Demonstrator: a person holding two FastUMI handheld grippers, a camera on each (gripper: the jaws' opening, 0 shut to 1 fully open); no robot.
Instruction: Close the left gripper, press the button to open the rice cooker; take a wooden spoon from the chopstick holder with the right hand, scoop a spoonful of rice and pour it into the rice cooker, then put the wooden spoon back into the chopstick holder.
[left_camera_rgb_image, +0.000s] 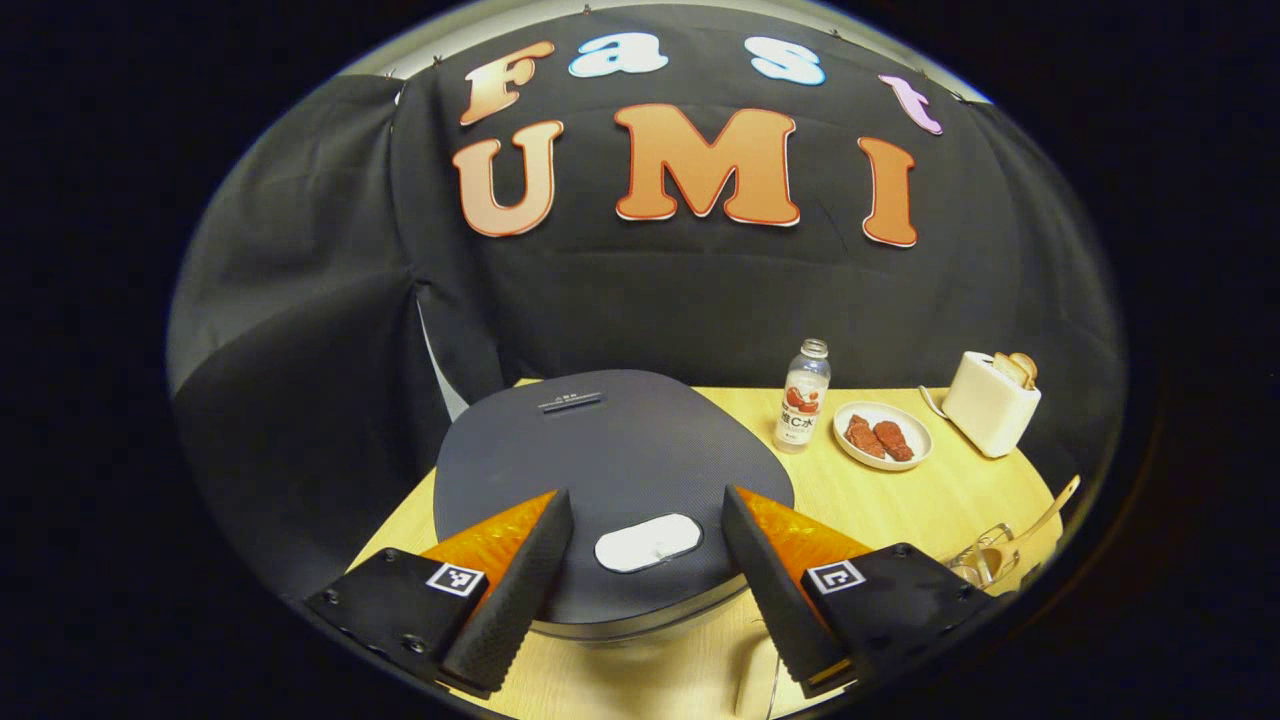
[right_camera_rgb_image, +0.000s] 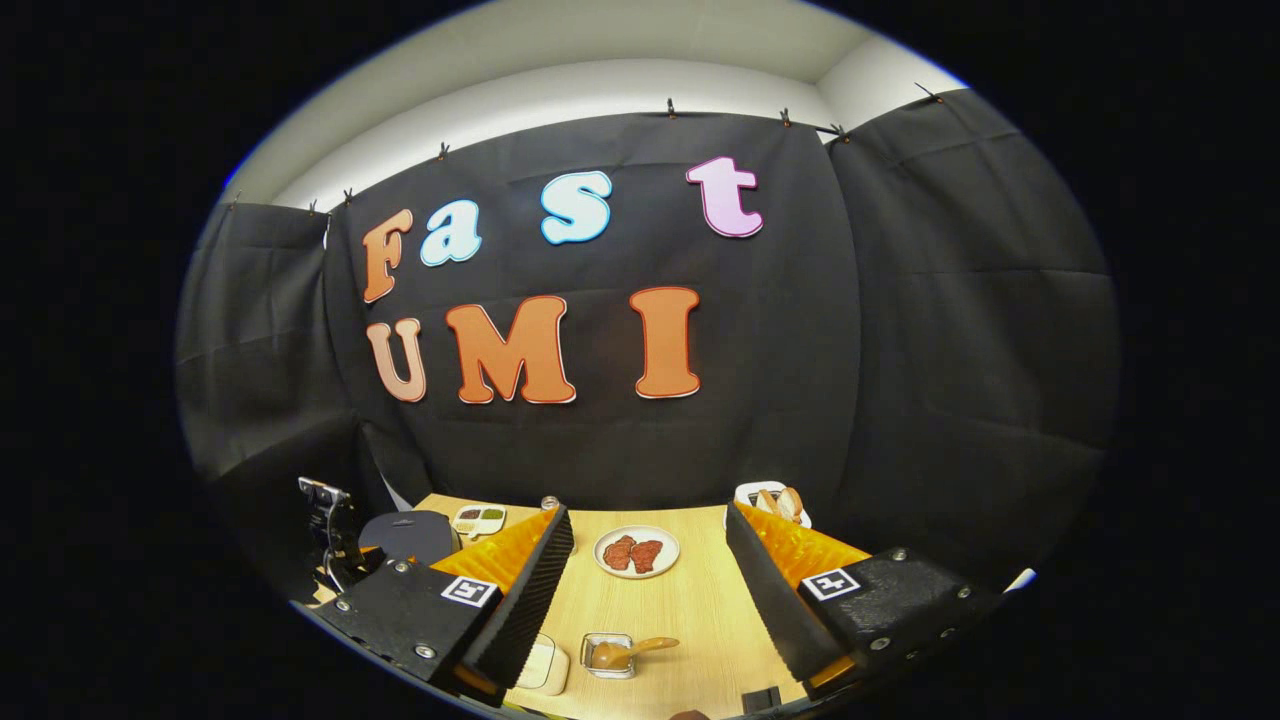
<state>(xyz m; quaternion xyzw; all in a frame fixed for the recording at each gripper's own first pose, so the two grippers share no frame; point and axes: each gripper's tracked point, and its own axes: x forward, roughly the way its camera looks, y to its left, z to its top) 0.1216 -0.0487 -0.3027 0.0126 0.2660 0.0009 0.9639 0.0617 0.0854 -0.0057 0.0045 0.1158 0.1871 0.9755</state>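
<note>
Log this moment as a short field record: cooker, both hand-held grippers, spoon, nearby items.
rice cooker: lid shut
button: on the lid's near edge, untouched
left hand-held gripper: open, fingers either side of the button
right hand-held gripper: open, empty, above the table
wooden spoon: resting in the holder
plate: right of the bottle

The rice cooker has a dark grey lid with a fine woven texture, and its button is white. The worktop is pale yellow wood grain. A clear bottle carries a white and red label. The plate is white, with reddish-brown pieces of food on it. The toaster is cream, holding light brown bread. The spoon is tan wood.
</note>
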